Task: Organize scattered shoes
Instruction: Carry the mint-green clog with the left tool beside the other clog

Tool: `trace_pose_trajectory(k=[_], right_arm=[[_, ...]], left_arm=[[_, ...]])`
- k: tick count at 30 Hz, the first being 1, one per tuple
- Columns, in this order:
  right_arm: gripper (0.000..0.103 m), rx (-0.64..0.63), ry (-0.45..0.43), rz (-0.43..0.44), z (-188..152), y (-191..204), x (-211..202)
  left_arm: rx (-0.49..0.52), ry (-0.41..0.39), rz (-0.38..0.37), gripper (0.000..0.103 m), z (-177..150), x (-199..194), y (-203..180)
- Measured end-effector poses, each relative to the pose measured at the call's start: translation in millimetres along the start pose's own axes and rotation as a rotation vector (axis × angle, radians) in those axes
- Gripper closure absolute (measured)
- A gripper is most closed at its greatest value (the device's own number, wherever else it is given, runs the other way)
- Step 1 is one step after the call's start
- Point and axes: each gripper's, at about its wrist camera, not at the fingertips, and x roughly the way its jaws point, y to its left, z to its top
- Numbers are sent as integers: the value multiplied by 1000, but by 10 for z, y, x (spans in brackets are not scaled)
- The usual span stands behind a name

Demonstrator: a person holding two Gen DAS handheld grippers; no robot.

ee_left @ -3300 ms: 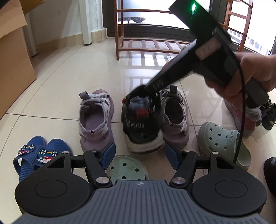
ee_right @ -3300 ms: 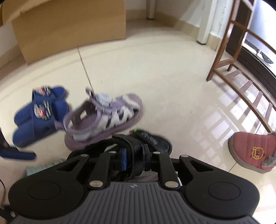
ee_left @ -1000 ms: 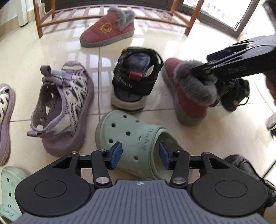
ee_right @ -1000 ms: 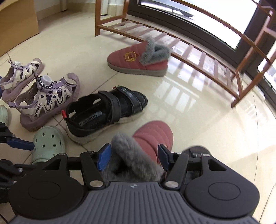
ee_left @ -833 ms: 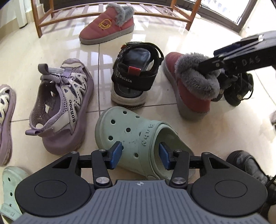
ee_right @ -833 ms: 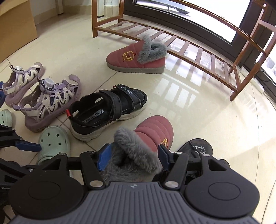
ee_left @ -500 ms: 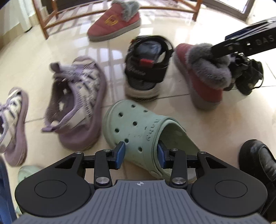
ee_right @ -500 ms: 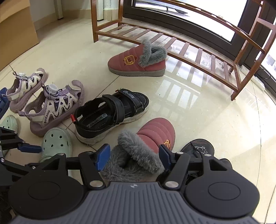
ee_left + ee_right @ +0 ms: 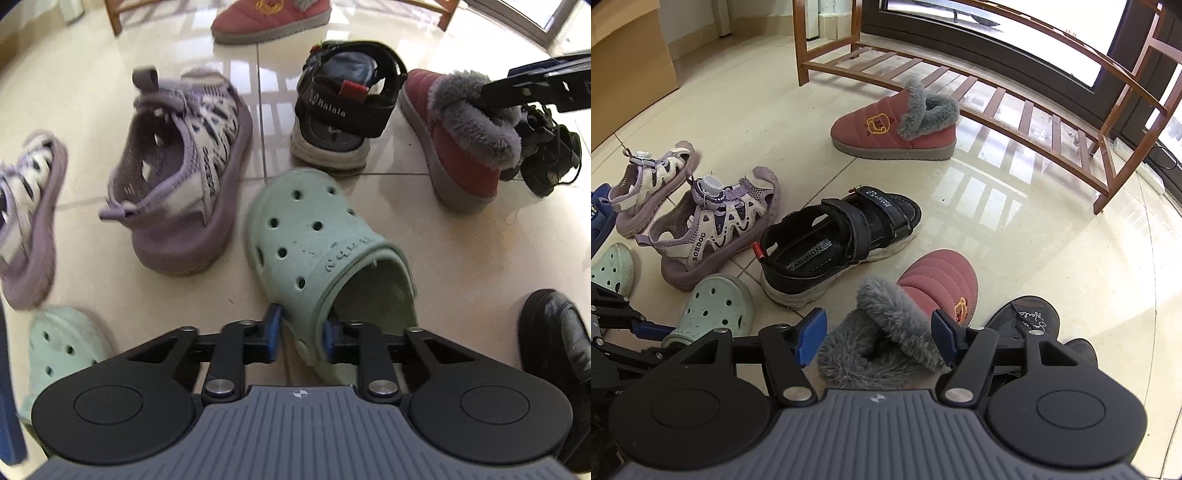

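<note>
Mint-green perforated foam clog (image 9: 317,243) lies on the glossy cream tile floor (image 9: 461,258) directly ahead of the left gripper (image 9: 299,334), whose blue-padded jaws pinch the near side wall of the clog's heel opening, one pad outside and one inside; the grip reads as clenched on the clog rim. The right gripper (image 9: 879,334) stands released, its jaws spread wide to either side of the grey fur collar of the pink quilted fur-lined slipper (image 9: 923,295) just ahead of it, with no pad seen pressing the fur. For the left side, a firm hold calls for keeping the thin foam wall seated deep between the pads, since the wall flexes and a shallow pinch may slip. For the right side, closing on the collar calls for catching the stiffer upper beneath the fur, not the pile alone. Its mate, the second pink quilted slipper (image 9: 897,125), sits far ahead of the right gripper beside the brown slatted wooden shoe rack (image 9: 1027,110); a second mint-green clog (image 9: 62,350) lies to the left of the left gripper. Room is tight: the black strapped sandal (image 9: 838,240) and the purple-and-white mesh sandal (image 9: 184,166) crowd the space ahead-left, and a black leather shoe (image 9: 557,332) borders the right. Open floor lies ahead-right of the right gripper, toward the rack.
</note>
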Motion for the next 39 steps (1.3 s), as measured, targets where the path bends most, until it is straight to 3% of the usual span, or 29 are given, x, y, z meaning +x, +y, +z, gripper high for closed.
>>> trace_pose_trajectory(k=[10,28,39], right_arm=[[34,9,-10,3,61,4,23],[34,-40,-16,46,303,315,145],[34,-75,3,70,383,538,231]], left_arm=[[53,-157,-8,93,2,-400,23],[-107,-320,223,93,-246,-1334,884],[-52,-225,394,92,-804,-1499,1472]])
